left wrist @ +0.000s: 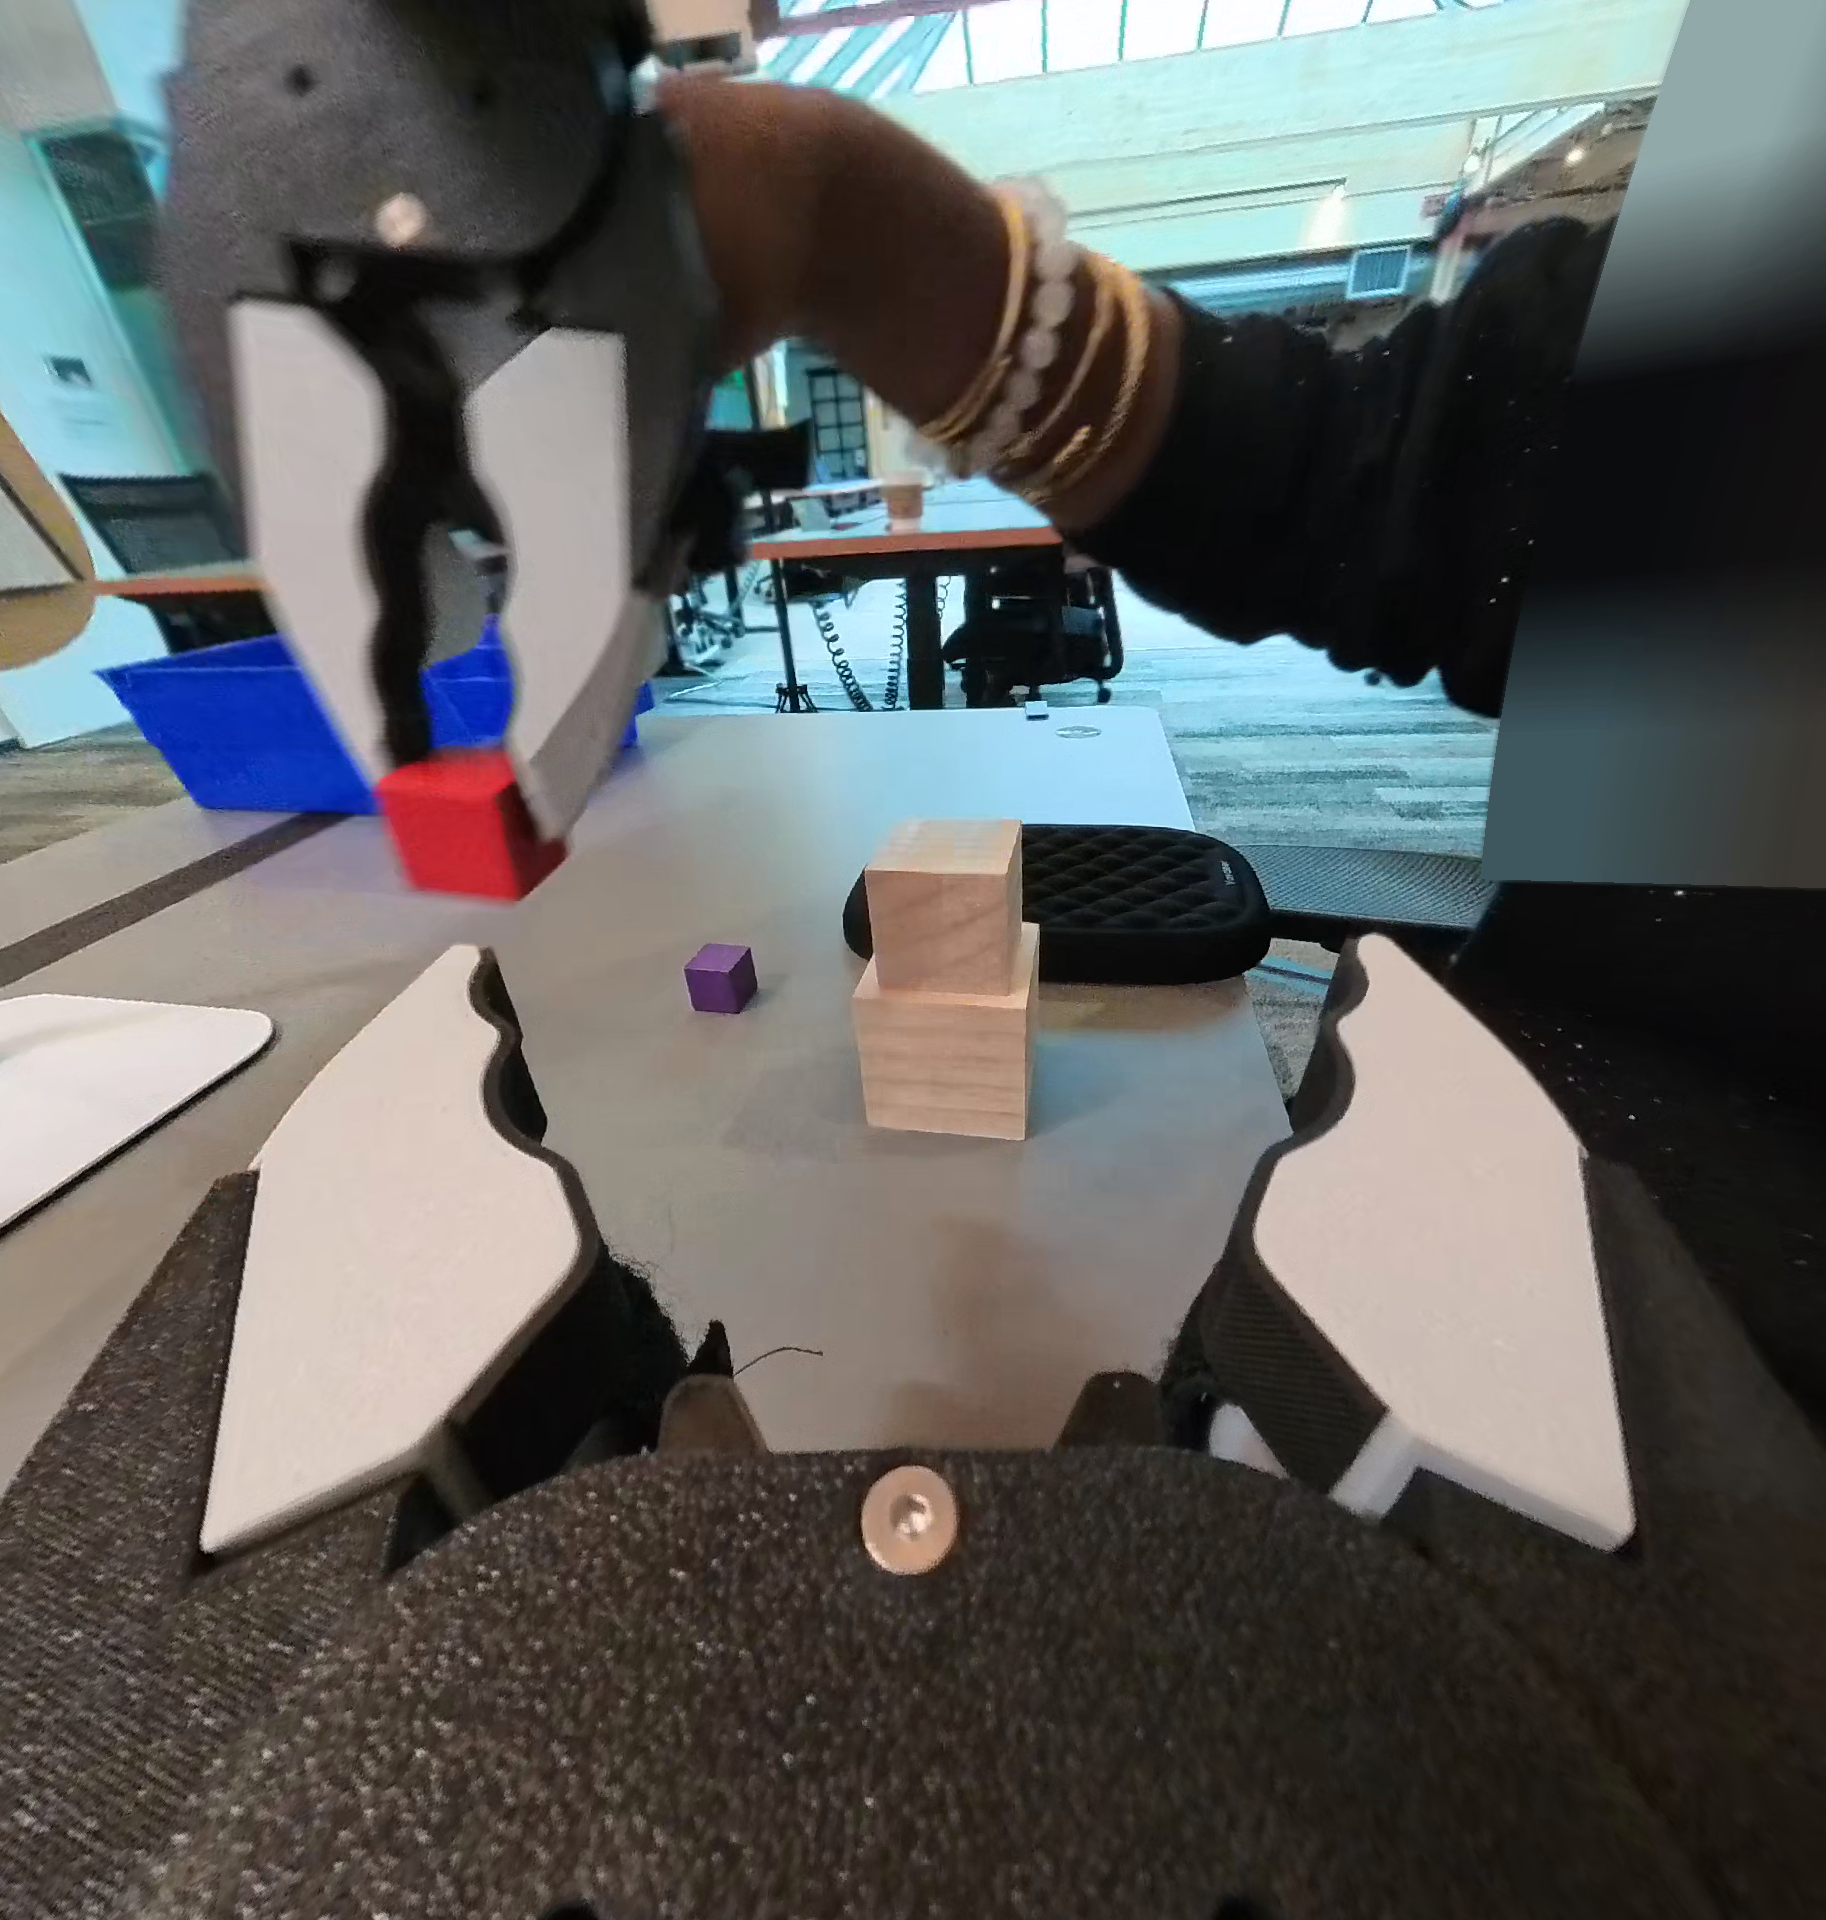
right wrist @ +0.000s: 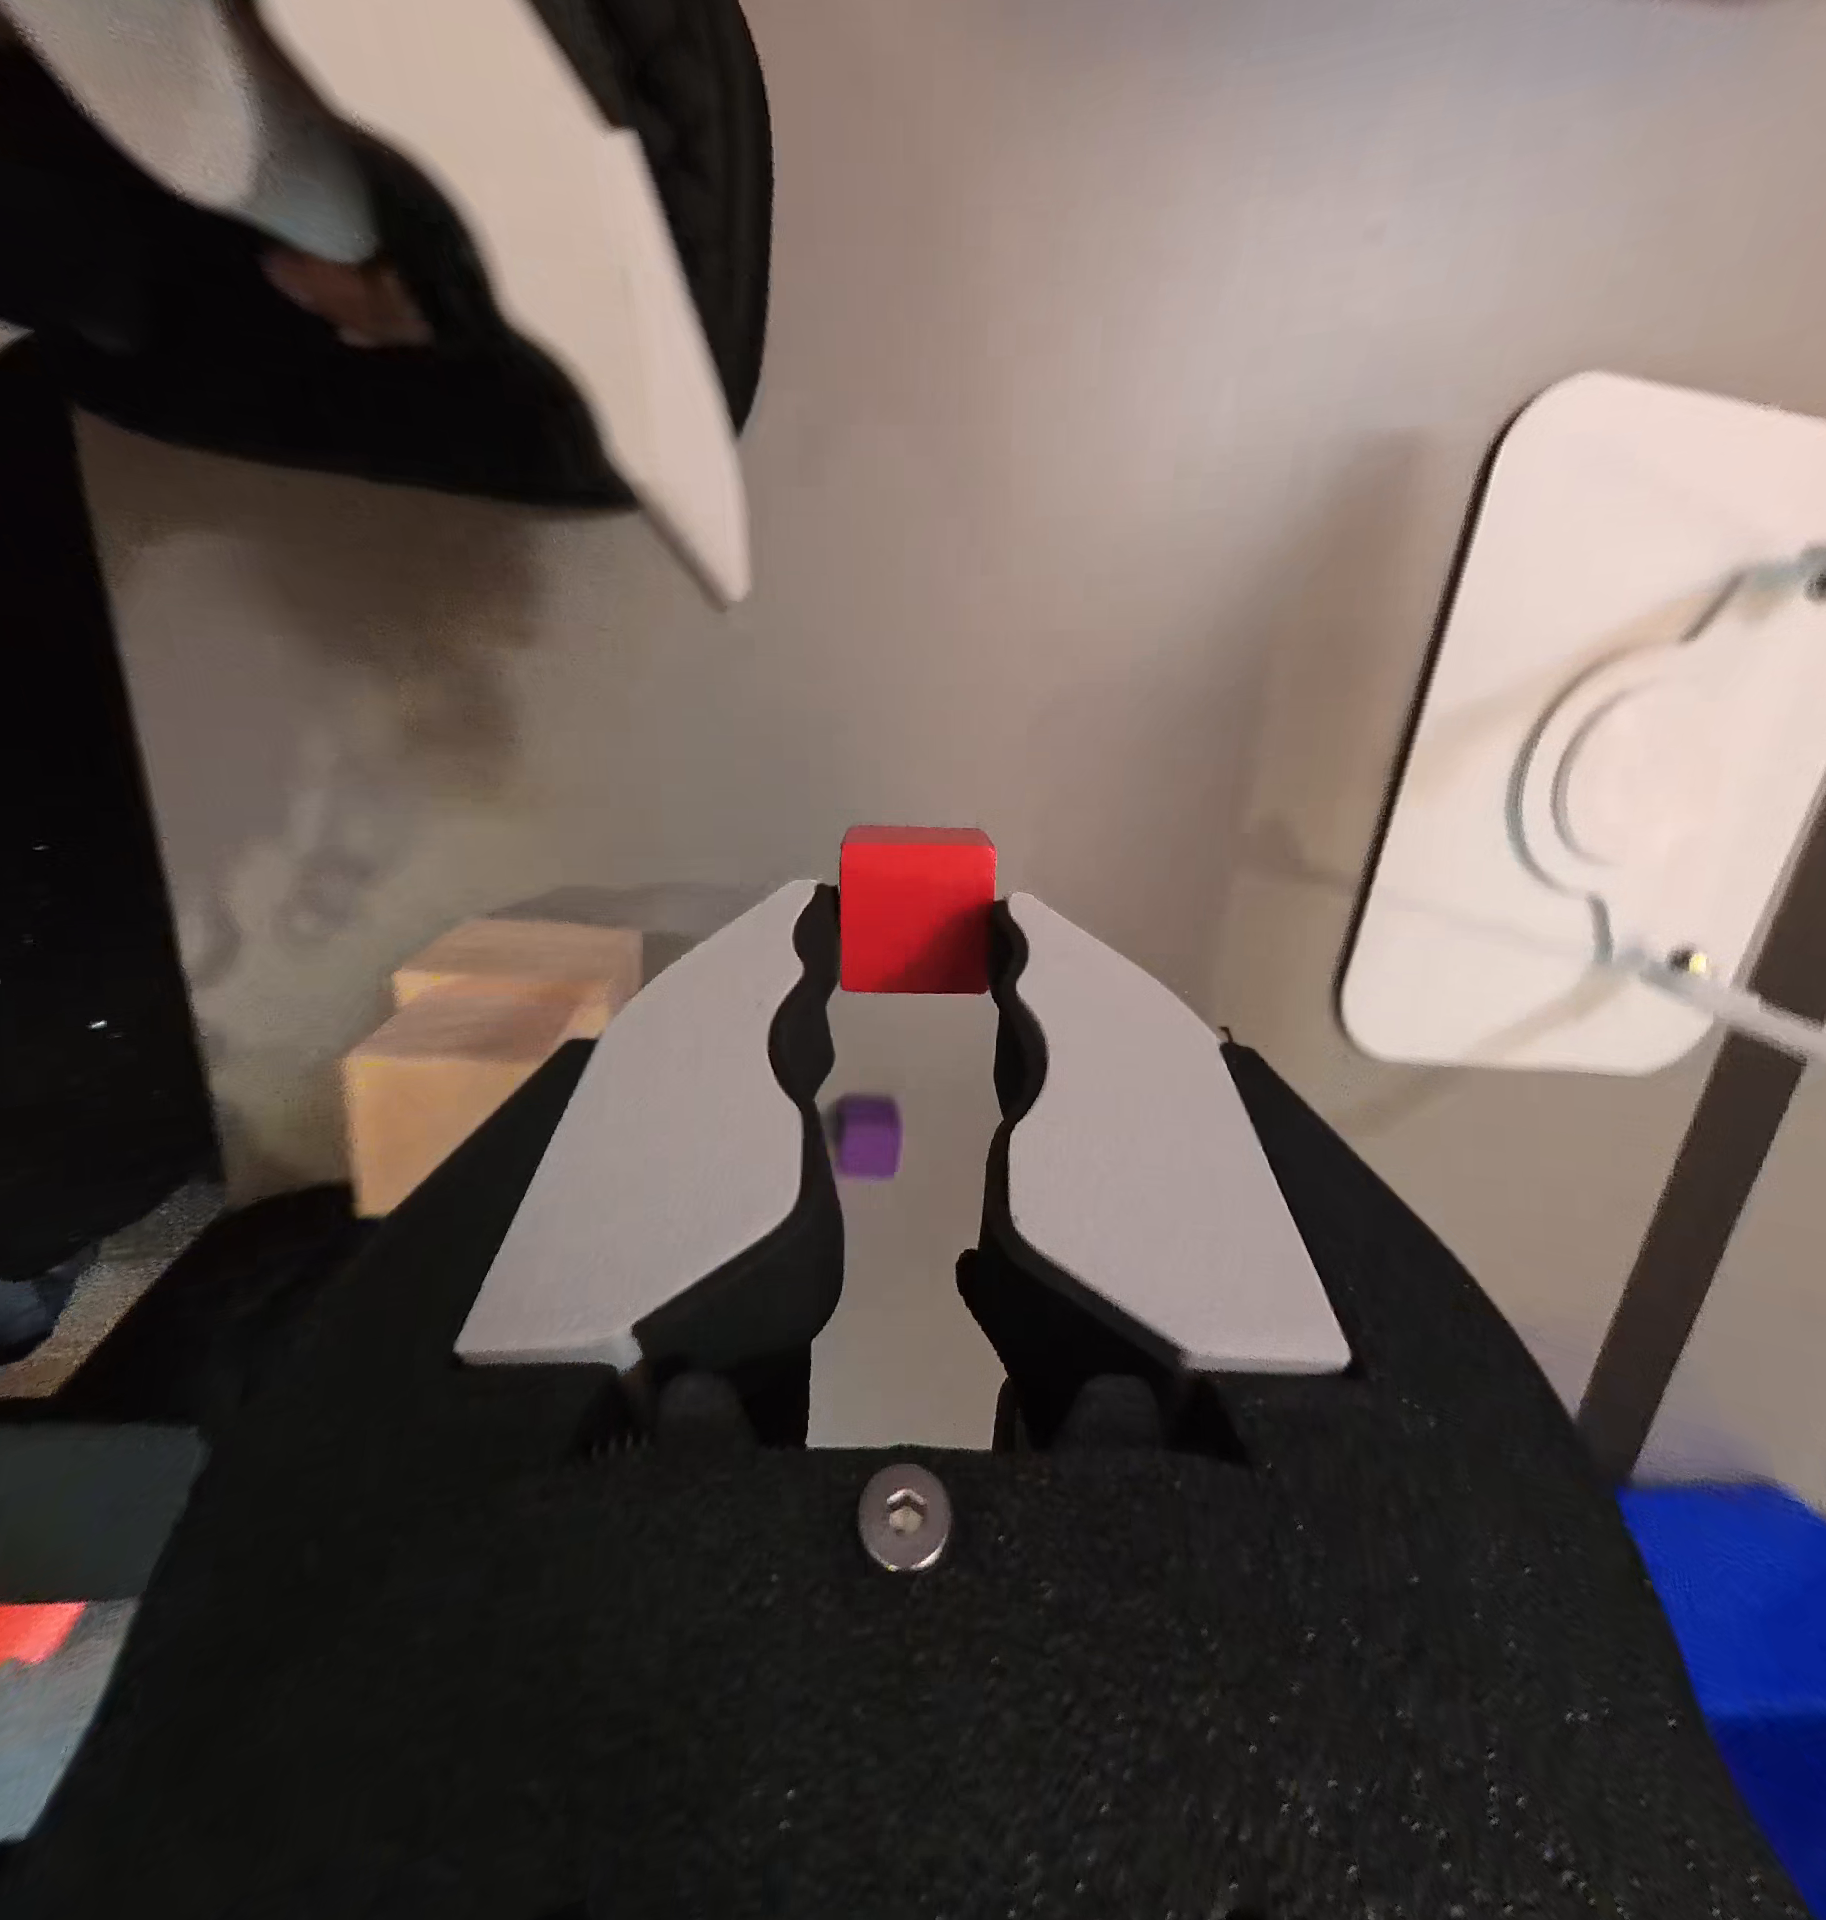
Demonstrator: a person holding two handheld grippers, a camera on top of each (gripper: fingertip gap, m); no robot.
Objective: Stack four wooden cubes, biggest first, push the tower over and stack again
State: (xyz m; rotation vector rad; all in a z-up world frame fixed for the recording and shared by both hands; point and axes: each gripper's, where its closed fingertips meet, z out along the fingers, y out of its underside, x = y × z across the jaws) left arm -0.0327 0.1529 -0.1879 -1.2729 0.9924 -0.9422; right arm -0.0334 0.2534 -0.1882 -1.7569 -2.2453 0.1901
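Above grey table (left wrist: 680, 1143), right gripper (right wrist: 917, 914) clamping red cube (right wrist: 914, 914)

Grey table (left wrist: 992, 769) w/ purple cube (left wrist: 720, 977), 2-block wood stack (left wrist: 945, 1023), black pad (left wrist: 1137, 899), white base (left wrist: 88, 1081).

Motion blur softens the right claw (left wrist: 462, 769) and the red cube (left wrist: 467, 826) in the left wrist view. In the right wrist view, that claw's own body hides the lower part of two stacked wooden blocks (right wrist: 493, 1029) and half covers a blurred purple cube (right wrist: 867, 1138). The frame edge cuts off a blue bin (right wrist: 1761, 1662) and a white stand base (right wrist: 1615, 727); the left claw (right wrist: 535, 312) shows one blurred finger only.
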